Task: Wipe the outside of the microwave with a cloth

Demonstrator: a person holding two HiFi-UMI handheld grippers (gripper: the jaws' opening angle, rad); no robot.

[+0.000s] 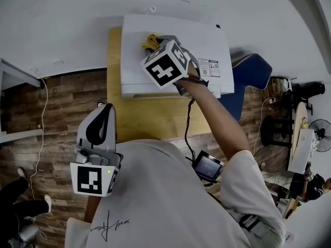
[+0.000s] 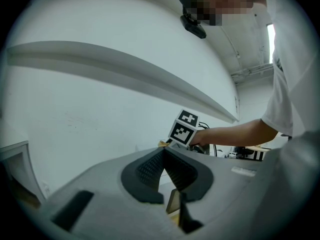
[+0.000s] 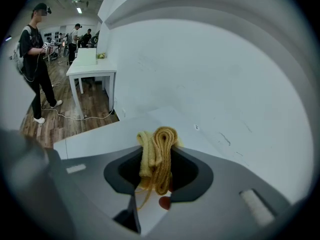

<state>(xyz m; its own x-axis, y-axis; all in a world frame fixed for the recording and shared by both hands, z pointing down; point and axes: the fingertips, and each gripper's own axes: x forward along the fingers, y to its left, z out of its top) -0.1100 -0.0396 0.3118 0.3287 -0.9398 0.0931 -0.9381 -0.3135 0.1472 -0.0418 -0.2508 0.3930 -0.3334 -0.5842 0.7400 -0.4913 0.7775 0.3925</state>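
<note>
Because the yellow cloth [image 3: 159, 140] is pinched as a narrow folded wad between the right gripper's [image 3: 158, 159] jaws, only a small face of it can meet the microwave [image 1: 135, 71]. Its loop pokes out just past the tips and loose threads hang below them. That white box lies directly beneath and ahead of those jaws, on the wooden worktop [image 1: 150, 119], with its back close to the wall [image 3: 225, 84] beyond the tips. To wipe well, I judge the jaws should tilt down so that the protruding fold, not the hard tips, presses on the top panel. They should then travel in overlapping straight passes from the rear edge towards the front, before moving on to the sides and the door. Pressure should be light enough that the wad does not pull free. The left gripper [image 2: 163, 153] hangs well behind, near the person's shirt, its jaws closed on nothing; it could steady the casing if the box slides.
</note>
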